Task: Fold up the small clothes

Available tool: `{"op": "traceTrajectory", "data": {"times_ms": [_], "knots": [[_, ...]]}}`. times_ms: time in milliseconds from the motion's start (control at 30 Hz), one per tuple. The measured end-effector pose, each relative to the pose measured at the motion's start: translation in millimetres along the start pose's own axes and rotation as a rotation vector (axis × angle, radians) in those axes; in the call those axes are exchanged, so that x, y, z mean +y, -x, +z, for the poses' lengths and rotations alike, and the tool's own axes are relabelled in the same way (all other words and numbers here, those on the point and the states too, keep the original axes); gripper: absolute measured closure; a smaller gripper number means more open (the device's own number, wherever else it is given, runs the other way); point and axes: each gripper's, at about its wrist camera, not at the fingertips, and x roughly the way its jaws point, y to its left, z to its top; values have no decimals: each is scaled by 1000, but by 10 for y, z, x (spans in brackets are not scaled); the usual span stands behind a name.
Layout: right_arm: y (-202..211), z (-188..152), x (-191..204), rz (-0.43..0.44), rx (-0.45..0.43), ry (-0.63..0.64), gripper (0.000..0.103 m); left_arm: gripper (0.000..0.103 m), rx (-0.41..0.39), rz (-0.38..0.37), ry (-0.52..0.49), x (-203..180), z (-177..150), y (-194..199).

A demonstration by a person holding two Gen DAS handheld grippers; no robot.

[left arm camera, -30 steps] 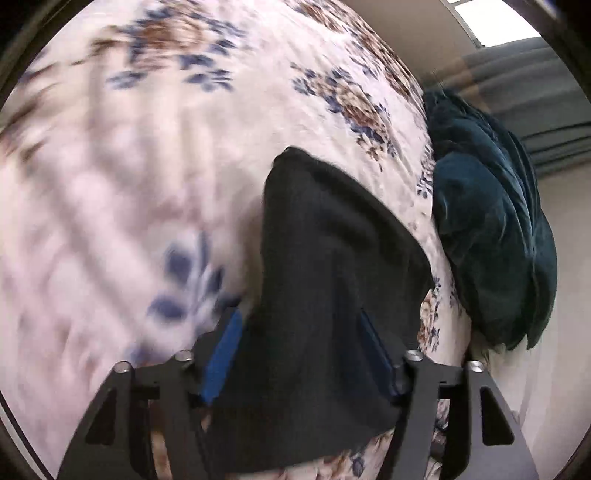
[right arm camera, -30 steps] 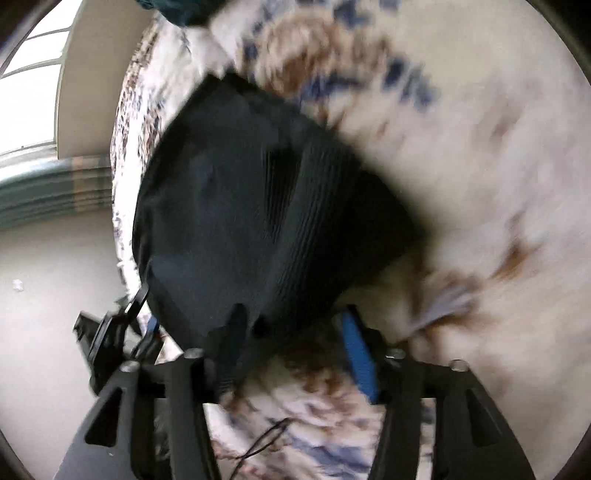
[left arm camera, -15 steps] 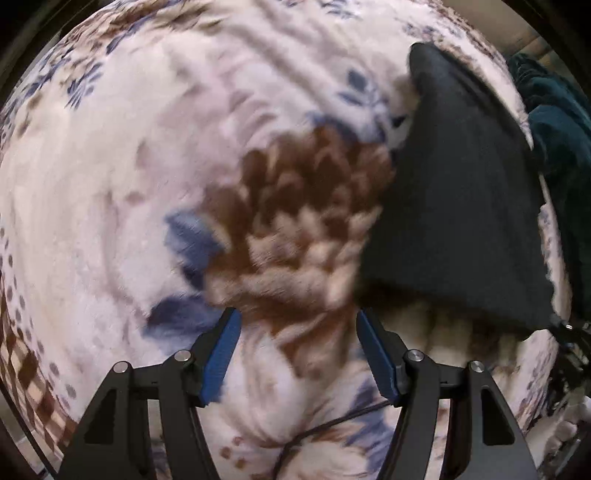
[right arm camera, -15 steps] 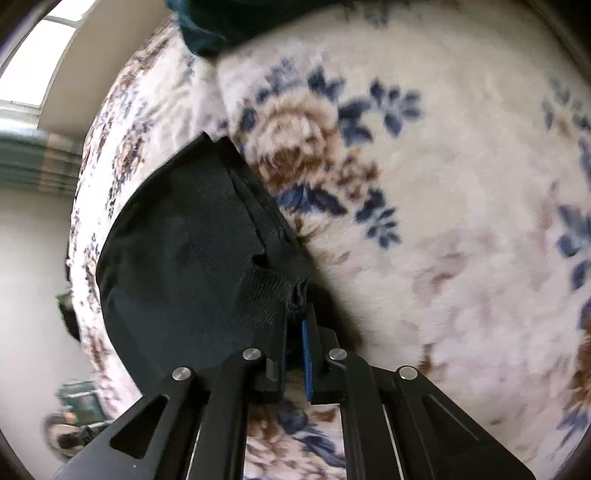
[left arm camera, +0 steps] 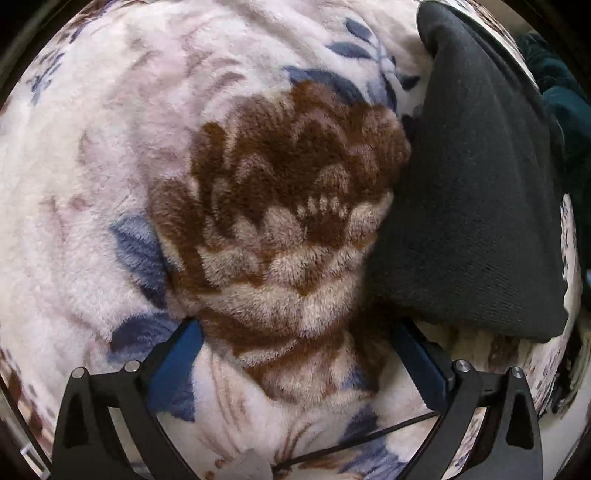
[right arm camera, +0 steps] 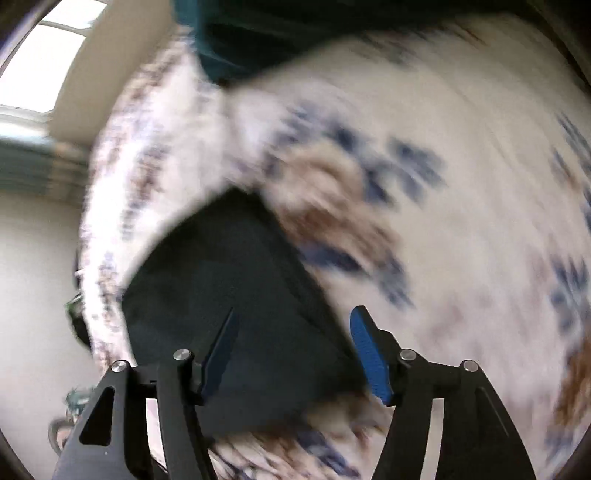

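The black garment lies on the floral fleece blanket as a compact, flat wedge with clean doubled edges, so the folding of this piece looks largely done; at most a last tidy or a move to a pile seems to be left, and no other small clothes awaiting folding can be made out in either view. The left gripper hovers low over the blanket's big brown flower with its blue pads spread wide and nothing between them; the garment sits just beside it to the right, apart from the fingers. The right gripper has its jaws apart too, poised over the near edge of the black garment, with cloth visible between the pads but not pinched; the blur in this view makes it hard to say whether a pad touches the fabric. A dark teal bundle lies beyond the garment's far end, near but seemingly not touching it. On the side away from the left gripper, the blanket's edge runs close along the garment, with pale floor below, so room there is scant; toward the open blanket by the left gripper there is plenty of soft, bare surface for shifting or pressing the fold.
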Motion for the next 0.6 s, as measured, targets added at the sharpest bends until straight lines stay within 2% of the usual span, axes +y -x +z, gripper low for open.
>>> {"op": "traceTrajectory", "data": {"times_ms": [67,133,200,267,300,333,367,500,600], "knots": [[-199,252,220,-24,-8,95,38,0,-36,-3,30,-62,27,154],[-466,532,396,-60,-2,173,38,0,-82,15,6,-127,60,319],[-726,744,503,-62,32,206,38,0,-115,78,-43,-294,137,436],[-883,864,585,-21,56,236,39,0,-140,79,-68,-420,196,493],[-953,885,664,-24,59,276,43,0,-130,109,-78,-457,218,481],[-964,864,734,-44,42,310,74,0,-113,134,-82,-516,217,456],[-973,847,790,-77,31,347,99,0,-93,134,-76,-534,280,440],[-856,729,917,-149,-51,394,100,0,-29,152,-54,-427,176,343],[-620,829,880,-157,-135,338,100,0,-3,192,-31,-273,81,278]]}}
